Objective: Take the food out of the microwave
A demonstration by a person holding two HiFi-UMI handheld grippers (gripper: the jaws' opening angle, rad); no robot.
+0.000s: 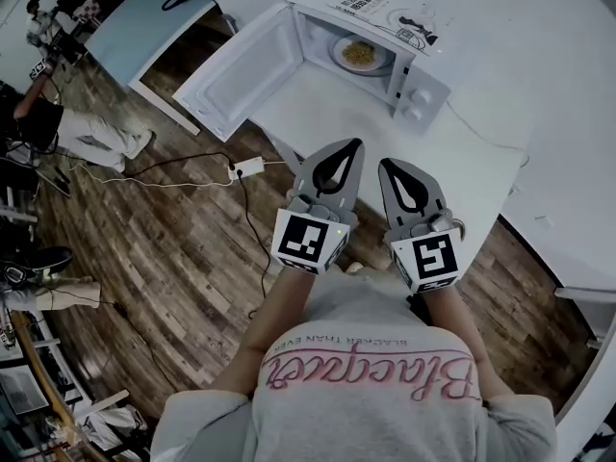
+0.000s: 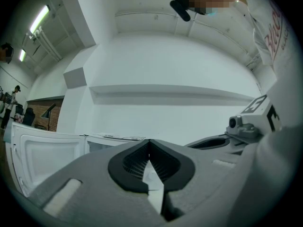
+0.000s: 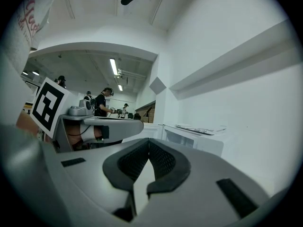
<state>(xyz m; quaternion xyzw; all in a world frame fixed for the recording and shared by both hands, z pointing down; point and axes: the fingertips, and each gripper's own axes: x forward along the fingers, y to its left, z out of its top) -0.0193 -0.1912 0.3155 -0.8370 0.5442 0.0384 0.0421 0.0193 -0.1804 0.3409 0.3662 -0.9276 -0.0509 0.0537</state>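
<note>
Open microwave (image 1: 420, 91), plate of food (image 1: 360, 54) inside, left gripper (image 1: 357, 146) and right gripper (image 1: 385, 165) side by side

- White bench (image 1: 318, 104), bare along its near edge.
- White microwave (image 1: 416, 83) stands on the bench, its door (image 1: 241, 70) swung open to the left.
- Thin cord (image 1: 478, 135) runs across the bench to the right of the microwave.
- Wooden floor (image 1: 173, 258) below carries a white power strip (image 1: 247, 168) and loose dark cables.
</note>
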